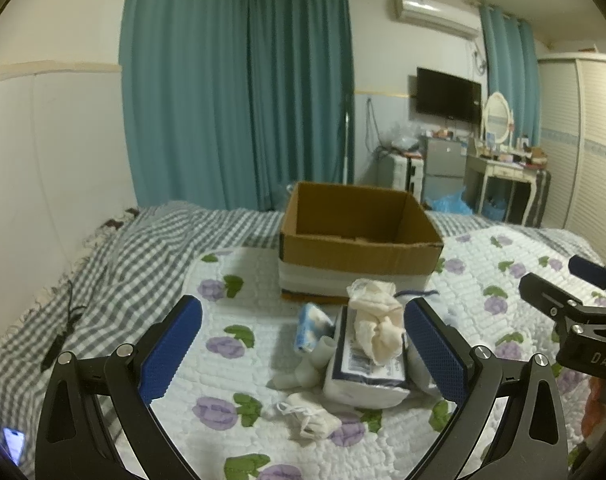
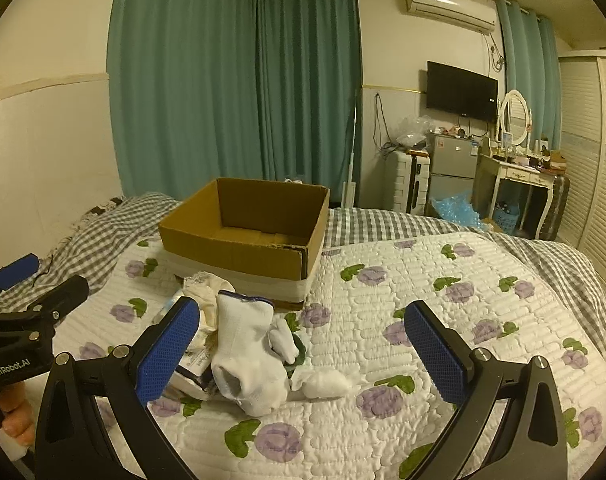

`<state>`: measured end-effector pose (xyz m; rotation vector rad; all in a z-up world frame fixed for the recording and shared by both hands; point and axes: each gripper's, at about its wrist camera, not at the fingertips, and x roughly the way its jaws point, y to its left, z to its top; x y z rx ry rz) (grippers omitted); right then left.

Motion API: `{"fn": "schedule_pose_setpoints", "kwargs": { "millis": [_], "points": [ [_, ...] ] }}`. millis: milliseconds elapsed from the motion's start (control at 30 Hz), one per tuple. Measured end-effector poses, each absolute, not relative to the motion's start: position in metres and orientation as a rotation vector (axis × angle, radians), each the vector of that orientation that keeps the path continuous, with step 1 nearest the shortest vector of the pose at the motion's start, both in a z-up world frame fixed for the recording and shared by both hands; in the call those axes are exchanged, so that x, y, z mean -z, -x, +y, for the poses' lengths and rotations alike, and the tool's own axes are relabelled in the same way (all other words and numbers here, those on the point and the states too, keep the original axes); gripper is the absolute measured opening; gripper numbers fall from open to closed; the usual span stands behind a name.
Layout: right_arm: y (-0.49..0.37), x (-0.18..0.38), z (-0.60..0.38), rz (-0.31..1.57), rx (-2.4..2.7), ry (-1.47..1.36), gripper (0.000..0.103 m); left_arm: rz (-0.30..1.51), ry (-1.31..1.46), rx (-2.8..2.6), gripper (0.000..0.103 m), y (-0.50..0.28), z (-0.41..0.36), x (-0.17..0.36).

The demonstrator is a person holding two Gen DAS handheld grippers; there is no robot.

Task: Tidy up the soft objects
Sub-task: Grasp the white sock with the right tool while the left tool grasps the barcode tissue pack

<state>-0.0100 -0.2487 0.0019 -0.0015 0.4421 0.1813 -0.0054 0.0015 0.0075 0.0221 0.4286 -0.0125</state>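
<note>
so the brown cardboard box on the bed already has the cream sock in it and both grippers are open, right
Not quite. The brown cardboard box is empty in the right wrist view; the cream sock lies on a tissue pack before it. Both the left gripper and right gripper are open.

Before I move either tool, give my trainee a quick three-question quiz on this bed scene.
1. True or false: the cardboard box already holds soft items.
2. Which lies on top of the tissue pack?
A. cream cloth
B. phone
C. remote
3. Fill in: the left tool and right tool are both ____.

Key
1. False; the part of the box interior that shows is bare cardboard.
2. A
3. open, gripping nothing; the white sock sits on the quilt, nearer the right tool's left finger.
</note>
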Motion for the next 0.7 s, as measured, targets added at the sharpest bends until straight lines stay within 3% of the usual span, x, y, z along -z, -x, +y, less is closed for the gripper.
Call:
{"fn": "schedule_pose_setpoints", "kwargs": {
  "millis": [400, 700],
  "points": [
    [-0.011, 0.04, -0.223, 0.594, -0.246, 0.114, 0.103, 0.573, -0.014, -0.014, 0.103, -0.011, 0.004, 0.038],
    [-0.051, 0.104, -0.205, 0.791, -0.332, 0.11, 0.084, 0.647, -0.034, -0.033, 0.103, -0.022, 0.009, 0.061]
  ]
}}
